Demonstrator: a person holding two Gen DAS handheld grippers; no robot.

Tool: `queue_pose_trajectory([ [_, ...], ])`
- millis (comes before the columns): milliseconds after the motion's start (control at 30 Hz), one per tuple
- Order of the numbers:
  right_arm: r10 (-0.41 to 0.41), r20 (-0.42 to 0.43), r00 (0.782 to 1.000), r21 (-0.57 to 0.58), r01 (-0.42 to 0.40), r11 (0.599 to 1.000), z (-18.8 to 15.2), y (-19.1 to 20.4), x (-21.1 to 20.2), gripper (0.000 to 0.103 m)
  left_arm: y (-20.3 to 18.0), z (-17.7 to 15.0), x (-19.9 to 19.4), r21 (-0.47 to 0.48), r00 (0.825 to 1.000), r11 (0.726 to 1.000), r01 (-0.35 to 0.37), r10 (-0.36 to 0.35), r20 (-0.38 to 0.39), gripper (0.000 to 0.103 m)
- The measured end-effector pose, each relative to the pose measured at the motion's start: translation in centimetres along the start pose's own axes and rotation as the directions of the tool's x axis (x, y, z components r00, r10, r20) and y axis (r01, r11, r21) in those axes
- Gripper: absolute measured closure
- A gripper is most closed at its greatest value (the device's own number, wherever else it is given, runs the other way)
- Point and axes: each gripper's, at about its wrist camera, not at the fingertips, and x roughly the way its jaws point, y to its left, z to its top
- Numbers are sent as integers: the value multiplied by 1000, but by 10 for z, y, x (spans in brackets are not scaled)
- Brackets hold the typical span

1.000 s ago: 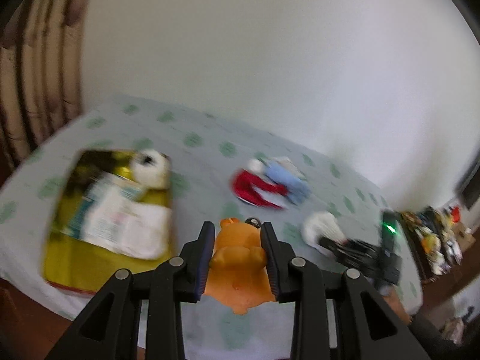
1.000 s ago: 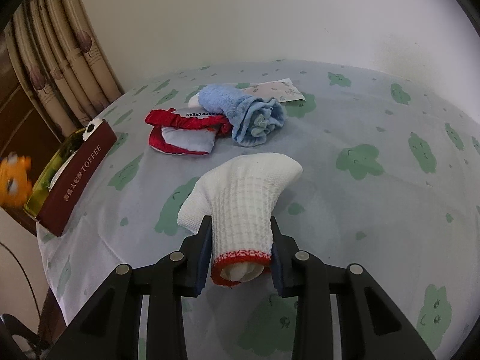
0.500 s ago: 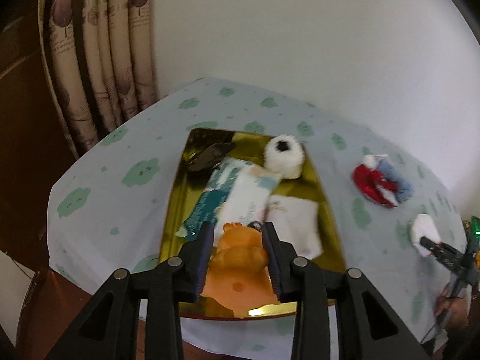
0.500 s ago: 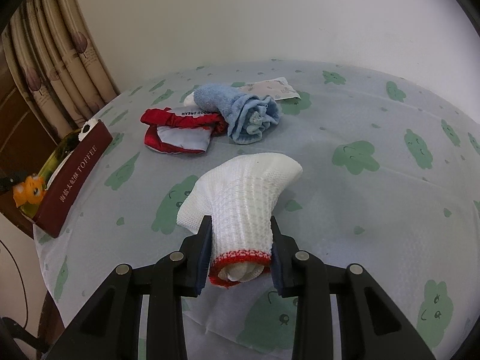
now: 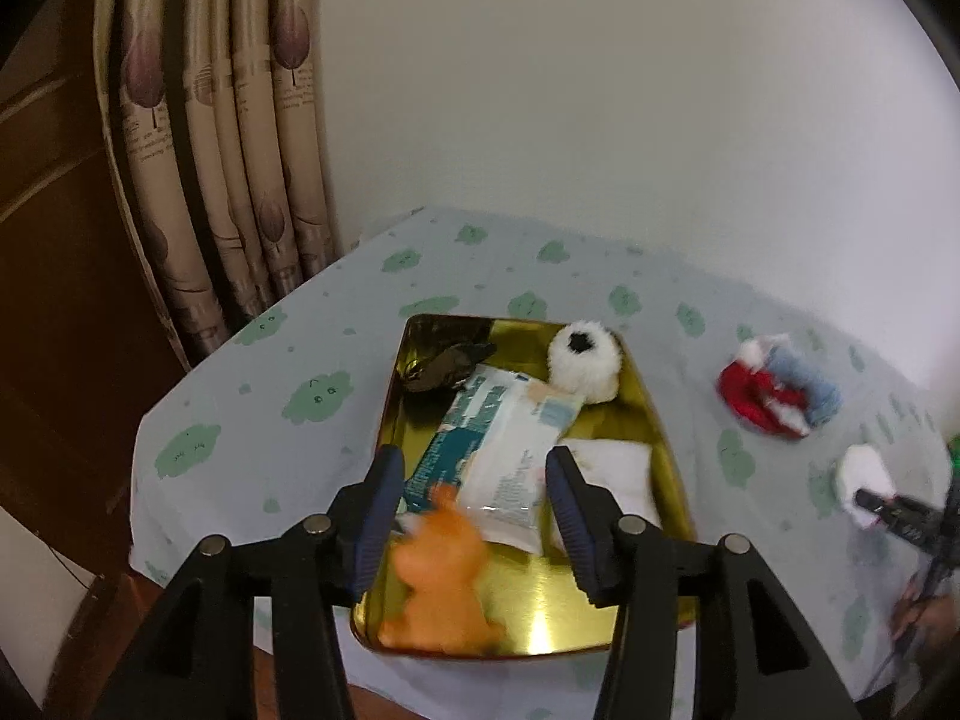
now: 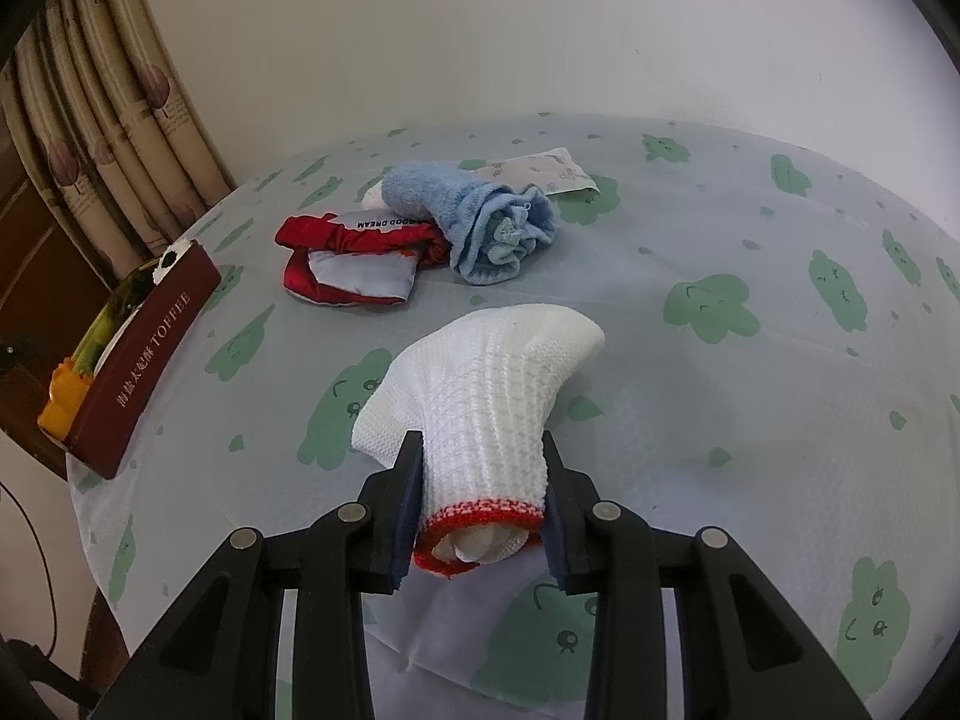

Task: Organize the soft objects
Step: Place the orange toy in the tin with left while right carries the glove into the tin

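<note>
My left gripper hangs over the gold tin, its jaws opening. The orange plush toy is blurred and loose below them, at the tin's near end, with neither pad touching it. Inside the tin lie a white fluffy ball, a tissue pack, a white cloth and a dark item. My right gripper is shut on the red-trimmed cuff of a white knit glove that rests on the tablecloth. The orange toy also shows in the tin at far left.
A rolled blue towel and a red and grey satin piece lie together mid-table, with a flat packet behind. Curtains hang at the table's back left corner. The tin sits near the table's edge. A wall stands behind.
The left gripper swung left over the tin and lowered, then its jaws spread and the orange toy dropped free. The right gripper and glove have not moved.
</note>
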Motion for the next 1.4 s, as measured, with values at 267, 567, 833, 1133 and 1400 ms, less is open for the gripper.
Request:
queue_pose_trajectory([
  [267, 23, -12, 1000, 27, -23, 999, 2, -3, -3, 71, 2, -46, -54, -157, 998, 988, 7, 3, 58, 53],
  [567, 91, 26, 995, -10, -91, 996, 10, 54, -34, 71, 27, -79, -51, -228, 1000, 973, -27, 26, -7, 53],
  [833, 266, 10, 964, -140, -262, 955, 37, 164, -40, 71, 40, -83, -50, -238, 996, 967, -86, 87, -6, 53],
  [1133, 353, -139, 925, -298, -379, 876, 45, 294, 23, 70, 43, -84, -47, -228, 993, 967, -115, 111, -31, 53],
  [1400, 333, -216, 918, -353, -391, 850, 30, 330, 57, 70, 32, -83, -44, -161, 994, 981, -111, 107, -35, 53],
])
